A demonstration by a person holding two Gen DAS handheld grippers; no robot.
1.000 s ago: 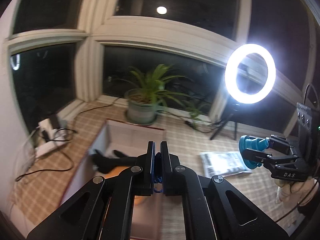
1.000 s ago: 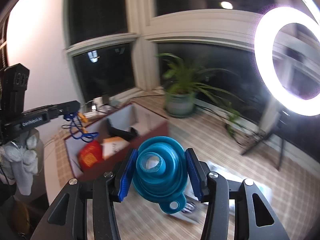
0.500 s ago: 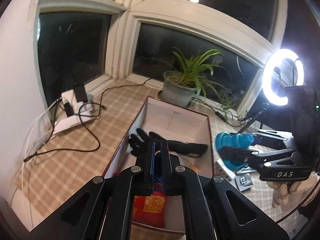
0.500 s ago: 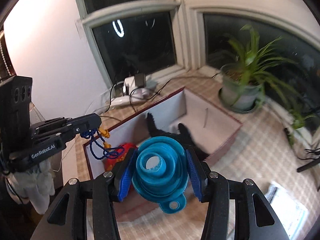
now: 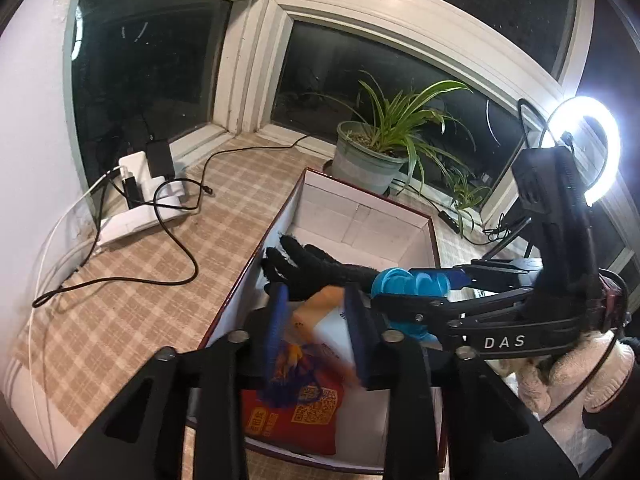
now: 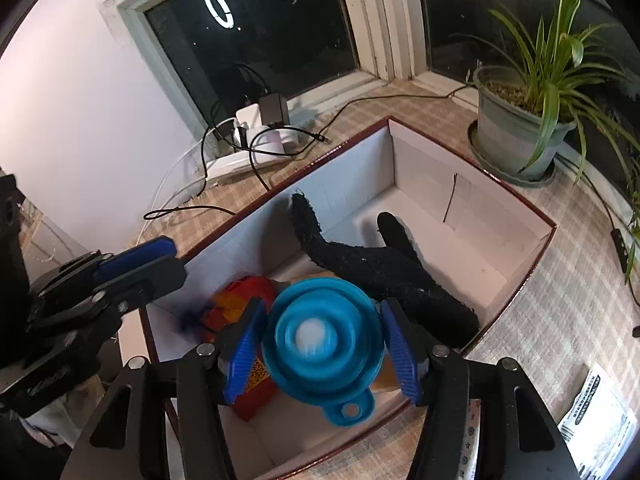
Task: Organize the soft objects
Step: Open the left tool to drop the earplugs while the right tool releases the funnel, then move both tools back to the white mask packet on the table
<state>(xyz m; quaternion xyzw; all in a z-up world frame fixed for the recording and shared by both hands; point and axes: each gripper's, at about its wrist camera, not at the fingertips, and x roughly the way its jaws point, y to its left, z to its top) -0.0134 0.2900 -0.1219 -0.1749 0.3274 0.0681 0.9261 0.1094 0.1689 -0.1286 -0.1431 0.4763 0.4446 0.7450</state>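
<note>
A checked cloth covers the bench (image 5: 120, 280), which runs along a bay of dark windows. On it stands an open cardboard box (image 6: 460, 216) with a dark red rim and white inner walls, its far end just beside a potted spider plant (image 6: 532, 92). A white power strip (image 5: 136, 208) with plugs and black cables lies near the window corner, well apart from the box's left wall. A lit ring light (image 5: 592, 148) stands at the right in the left wrist view.

Inside the box lie a black knitted glove (image 6: 380, 264), fingers toward the left wall, and at the near end a red printed packet (image 5: 296, 416) with an orange and white pack beside it.

The right tongs (image 6: 324, 344) hang over the near end of the box. Their jaws have just been opening, and the blue collapsible funnel (image 6: 320, 340) sits between the blue pads, blurred, with small gaps showing on both sides.

The left tongs (image 5: 316, 332) also have just been opening and stand apart above the red packet, a blurred blue cord (image 5: 288, 376) below them, free of the pads.
</note>
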